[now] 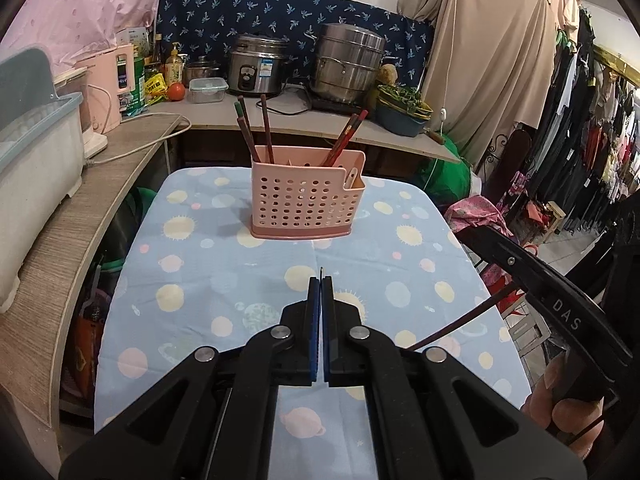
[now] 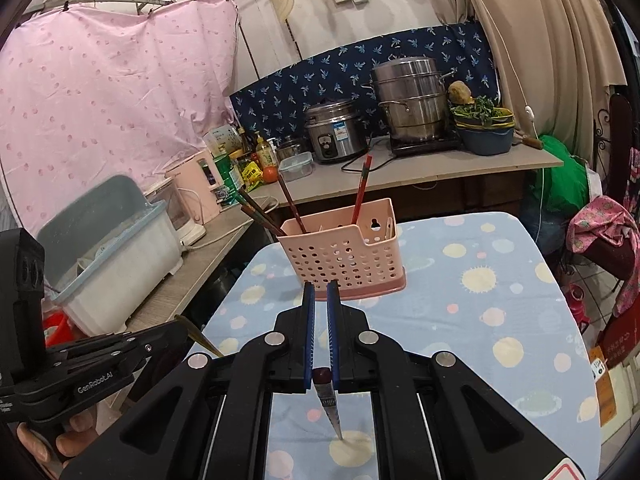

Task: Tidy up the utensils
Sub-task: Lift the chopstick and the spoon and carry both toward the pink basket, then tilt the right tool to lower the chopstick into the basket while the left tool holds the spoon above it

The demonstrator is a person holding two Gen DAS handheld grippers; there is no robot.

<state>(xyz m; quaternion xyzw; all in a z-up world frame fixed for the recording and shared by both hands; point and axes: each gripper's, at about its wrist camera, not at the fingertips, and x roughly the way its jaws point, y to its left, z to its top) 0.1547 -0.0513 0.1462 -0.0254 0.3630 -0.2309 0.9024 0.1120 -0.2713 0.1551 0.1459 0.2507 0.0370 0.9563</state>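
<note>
A pink perforated utensil caddy [image 1: 308, 200] [image 2: 348, 256] stands upright at the far middle of the table, with several dark red chopsticks [image 1: 256, 128] [image 2: 362, 188] leaning in it. My left gripper [image 1: 321, 280] hovers over the tablecloth in front of the caddy. It is shut on a thin golden utensil [image 2: 198, 336], which the left wrist view shows only as a sliver edge-on at the fingertips. My right gripper [image 2: 320, 286] is shut on a dark red chopstick [image 2: 324, 378] [image 1: 460, 322], pinched deep between the blue pads. The chopstick's silver tip hangs down toward the cloth.
The table carries a blue planet-print cloth [image 1: 200, 272]. A white lidded dish box [image 1: 36, 152] sits on the wooden shelf at left. Behind the table, a counter holds a rice cooker [image 1: 256, 68], a steel steamer pot [image 1: 348, 64] and a bowl of greens [image 1: 404, 112]. Hanging clothes [image 1: 592, 128] fill the right.
</note>
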